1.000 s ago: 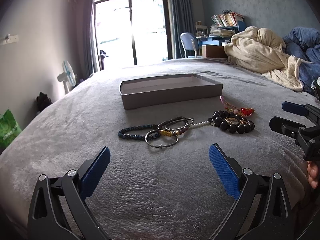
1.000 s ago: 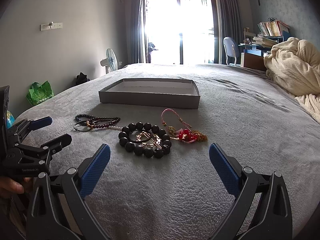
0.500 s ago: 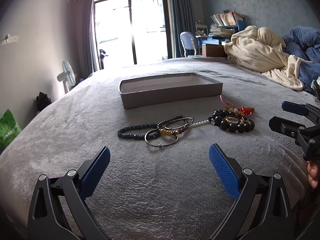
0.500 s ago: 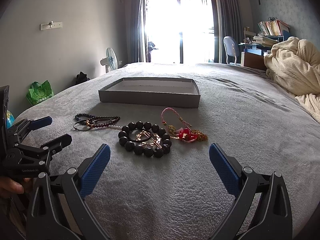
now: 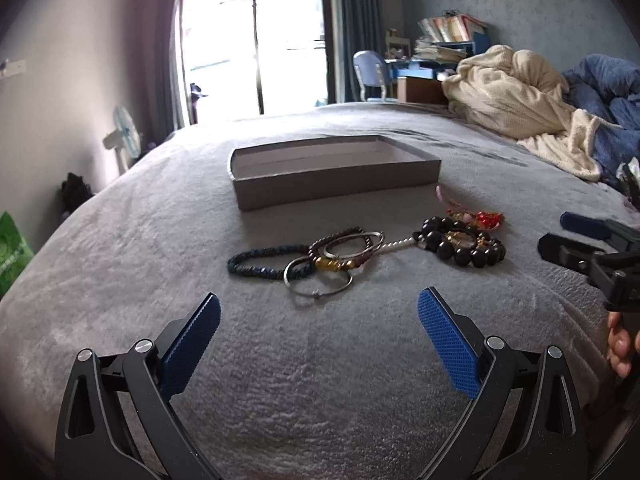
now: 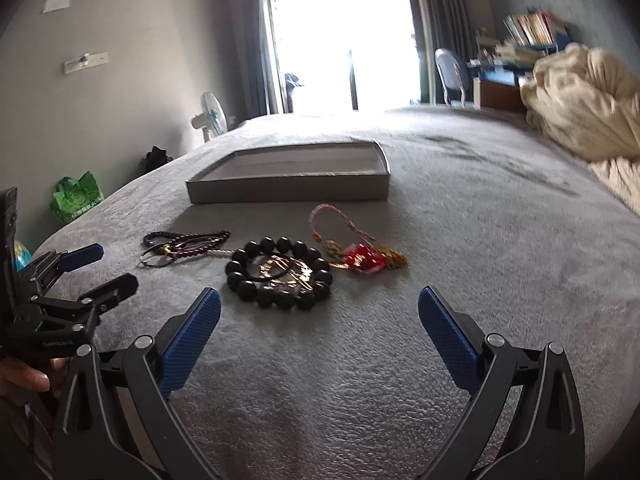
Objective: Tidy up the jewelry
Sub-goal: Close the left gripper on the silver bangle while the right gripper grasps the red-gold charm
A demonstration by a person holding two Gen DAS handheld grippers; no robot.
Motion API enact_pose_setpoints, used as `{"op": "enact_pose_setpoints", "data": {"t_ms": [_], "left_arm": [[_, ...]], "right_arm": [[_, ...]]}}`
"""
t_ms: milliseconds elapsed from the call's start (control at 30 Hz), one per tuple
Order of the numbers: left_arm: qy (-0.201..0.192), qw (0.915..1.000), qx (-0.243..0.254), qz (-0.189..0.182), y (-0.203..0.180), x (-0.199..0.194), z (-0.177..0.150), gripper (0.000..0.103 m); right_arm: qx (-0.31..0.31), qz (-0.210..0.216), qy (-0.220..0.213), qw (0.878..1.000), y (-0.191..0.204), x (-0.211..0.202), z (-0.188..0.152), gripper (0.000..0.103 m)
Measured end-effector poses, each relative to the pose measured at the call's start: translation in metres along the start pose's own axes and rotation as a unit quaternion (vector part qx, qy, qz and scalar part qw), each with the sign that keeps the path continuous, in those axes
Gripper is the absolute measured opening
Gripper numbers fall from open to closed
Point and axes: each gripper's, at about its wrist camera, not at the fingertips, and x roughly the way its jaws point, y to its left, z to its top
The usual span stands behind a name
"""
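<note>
**Both grippers wide open above the bed, jewelry loose ahead of them**

Nearest the left wrist camera, the left gripper (image 5: 319,322) has its two blue-padded fingers spread far apart with nothing between them, hovering over the grey bedspread (image 5: 312,380). The right gripper (image 6: 319,322) is likewise spread and empty. In the left view it shows at the right edge, with a person's fingers (image 5: 618,346) wrapped round its handle.

Just beyond the left gripper lies a cluster of bracelets: a thin silver bangle (image 5: 318,284) closest, overlapping a dark blue beaded bracelet (image 5: 264,266) to its left, and a brown beaded bracelet with gold beads (image 5: 340,250) with a second silver bangle (image 5: 354,244) lying across it. A short white beaded strand (image 5: 396,245) runs from this cluster to the big black bead bracelet (image 5: 464,244) on the right.

In the right view the black bead bracelet sits just ahead of the right gripper's left finger, with a gold chain (image 6: 286,270) lying inside its ring. Just to its right is a red and gold charm (image 6: 366,260) on a pink cord (image 6: 332,216).

Farther on, past all the jewelry, a shallow grey box (image 5: 336,178) lies flat on the bedspread, open on top; nothing can be seen in the part of its floor that shows. Beyond it, at the far right, a cream blanket (image 5: 516,96) is heaped on the bed, and a glass door (image 5: 256,44) glares bright on the far wall.
</note>
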Motion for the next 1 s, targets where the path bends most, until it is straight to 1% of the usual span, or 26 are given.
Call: {"op": "enact_pose_setpoints", "data": {"t_ms": [33,100,167,233,300,400,467,533,567,633,700,867,933,1000], "left_arm": [[0.002,0.9999,0.000,-0.014,0.001,0.000,0.003,0.098],[0.002,0.9984,-0.004,-0.056,0.005,0.001,0.009,0.098],[0.002,0.9976,-0.002,-0.069,0.008,0.002,0.014,0.098],[0.011,0.9977,-0.001,-0.067,0.010,0.007,0.019,0.098],[0.038,0.9971,-0.002,-0.066,0.013,0.015,0.024,0.098],[0.065,0.9965,-0.006,-0.052,0.018,0.027,0.030,0.095],[0.079,0.9955,-0.006,-0.053,0.022,0.033,0.033,0.090],[0.094,0.9941,0.006,-0.052,0.021,0.039,0.034,0.079],[0.100,0.9936,0.014,-0.051,0.020,0.042,0.033,0.077],[0.109,0.9927,0.026,-0.046,0.019,0.045,0.030,0.066],[0.117,0.9916,0.038,-0.040,0.016,0.049,0.027,0.062],[0.121,0.9902,0.063,-0.031,0.008,0.055,0.026,0.056],[0.117,0.9902,0.070,-0.028,0.006,0.056,0.026,0.048],[0.114,0.9907,0.069,-0.029,0.006,0.055,0.027,0.048]], "right_arm": [[0.002,0.000,0.005,1.000,-0.001,0.001,0.001,0.098],[0.007,0.000,0.017,1.000,-0.004,0.004,0.003,0.098],[0.012,-0.003,0.028,1.000,-0.006,0.006,0.005,0.098],[0.013,-0.004,0.033,0.999,-0.007,0.008,0.008,0.098],[0.007,-0.008,0.036,0.999,-0.007,0.010,0.010,0.098],[0.004,-0.012,0.037,0.999,-0.010,0.012,0.015,0.098],[0.006,-0.012,0.036,0.999,-0.012,0.012,0.017,0.098],[0.013,-0.013,0.036,0.999,-0.016,0.013,0.020,0.098],[0.016,-0.014,0.036,0.999,-0.018,0.014,0.020,0.098],[0.024,-0.014,0.039,0.999,-0.021,0.015,0.021,0.098],[0.027,-0.014,0.041,0.999,-0.022,0.016,0.020,0.098],[0.030,-0.016,0.048,0.998,-0.025,0.021,0.022,0.098],[0.034,-0.013,0.055,0.998,-0.027,0.026,0.025,0.098],[0.034,-0.011,0.058,0.998,-0.029,0.031,0.029,0.098]]}}
